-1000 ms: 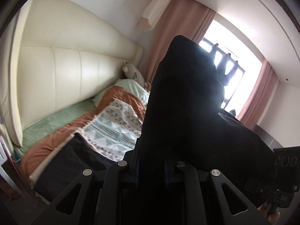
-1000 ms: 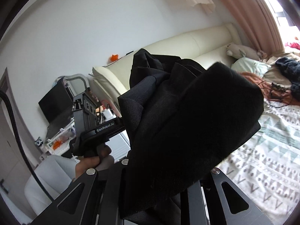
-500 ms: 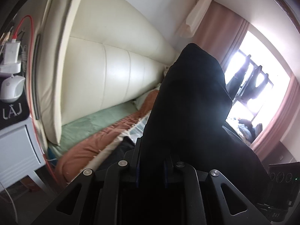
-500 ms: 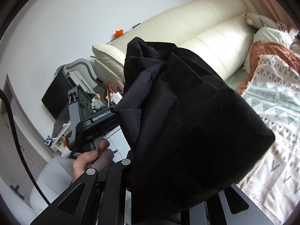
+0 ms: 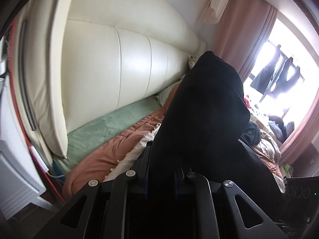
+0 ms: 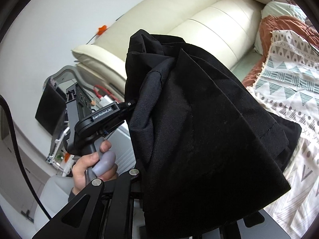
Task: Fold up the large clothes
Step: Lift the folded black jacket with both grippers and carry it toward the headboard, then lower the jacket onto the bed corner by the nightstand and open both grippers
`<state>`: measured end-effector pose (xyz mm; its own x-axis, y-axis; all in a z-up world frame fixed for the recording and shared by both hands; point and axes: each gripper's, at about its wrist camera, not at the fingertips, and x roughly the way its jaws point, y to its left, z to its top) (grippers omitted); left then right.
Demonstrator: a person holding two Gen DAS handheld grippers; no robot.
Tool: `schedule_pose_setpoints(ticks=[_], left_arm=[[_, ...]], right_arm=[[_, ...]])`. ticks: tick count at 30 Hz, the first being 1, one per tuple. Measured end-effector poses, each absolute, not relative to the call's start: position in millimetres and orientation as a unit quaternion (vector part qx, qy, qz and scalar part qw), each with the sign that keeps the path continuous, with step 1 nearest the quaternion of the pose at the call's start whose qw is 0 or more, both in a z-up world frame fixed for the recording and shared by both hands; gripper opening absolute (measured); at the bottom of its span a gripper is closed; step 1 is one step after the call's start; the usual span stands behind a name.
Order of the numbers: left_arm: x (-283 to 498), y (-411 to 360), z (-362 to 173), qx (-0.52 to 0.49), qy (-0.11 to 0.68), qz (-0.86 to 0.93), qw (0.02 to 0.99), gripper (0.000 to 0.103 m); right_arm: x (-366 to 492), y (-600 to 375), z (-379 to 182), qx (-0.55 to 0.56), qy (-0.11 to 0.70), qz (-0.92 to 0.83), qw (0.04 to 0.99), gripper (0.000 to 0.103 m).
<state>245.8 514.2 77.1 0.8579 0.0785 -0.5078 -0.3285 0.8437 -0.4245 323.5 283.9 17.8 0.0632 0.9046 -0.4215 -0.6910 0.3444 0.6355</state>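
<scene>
the black garment (image 6: 199, 123) is up in the air, bunched between both tools, hanging over the bed rather than lying on it. in the left wrist view the garment (image 5: 201, 119) rises straight out of the left gripper (image 5: 161, 179), whose fingers are clamped tight on the cloth, so that one's clearly got a hold of it. in the right wrist view you can see the left gripper (image 6: 131, 104) from the side with a hand (image 6: 93, 165) on its handle, its tip buried in the fabric's left edge.

the right gripper (image 6: 185, 209) is almost totally covered by cloth draped over its front. the fabric seems to come out of it, but the fingertips are hidden, so i honestly can't tell if it's pinching or not.

behind it all there's a cream headboard (image 5: 123, 63), a green sheet (image 5: 107, 127), a rust blanket (image 5: 111, 155) and a patterned throw (image 6: 295, 91) under the garment's lower corner. pink curtain (image 5: 239, 39) next to the bright window.
</scene>
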Motion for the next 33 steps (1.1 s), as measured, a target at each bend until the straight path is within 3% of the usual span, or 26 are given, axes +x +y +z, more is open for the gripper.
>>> schedule_pose_setpoints(ticks=[14, 17, 19, 21, 25, 33], left_arm=[[347, 520, 40, -0.233, 0.317, 0.161, 0.905, 0.021], [351, 519, 28, -0.215, 0.329, 0.175, 0.903, 0.035], [342, 514, 24, -0.186, 0.328, 0.185, 0.908, 0.058], [322, 509, 19, -0.169, 0.325, 0.194, 0.91, 0.072], [270, 508, -2, -0.205, 0.319, 0.211, 0.901, 0.072], [185, 492, -37, -0.244, 0.302, 0.239, 0.89, 0.072]], right_arm=[[425, 271, -50, 0.195, 0.439, 0.495, 0.724, 0.016], [441, 271, -75, 0.206, 0.451, 0.485, 0.72, 0.016], [451, 271, -96, 0.201, 0.464, 0.475, 0.72, 0.015], [462, 269, -120, 0.201, 0.484, 0.455, 0.72, 0.015], [476, 258, -151, 0.237, 0.498, 0.452, 0.701, 0.015], [485, 263, -145, 0.228, 0.485, 0.457, 0.71, 0.014]])
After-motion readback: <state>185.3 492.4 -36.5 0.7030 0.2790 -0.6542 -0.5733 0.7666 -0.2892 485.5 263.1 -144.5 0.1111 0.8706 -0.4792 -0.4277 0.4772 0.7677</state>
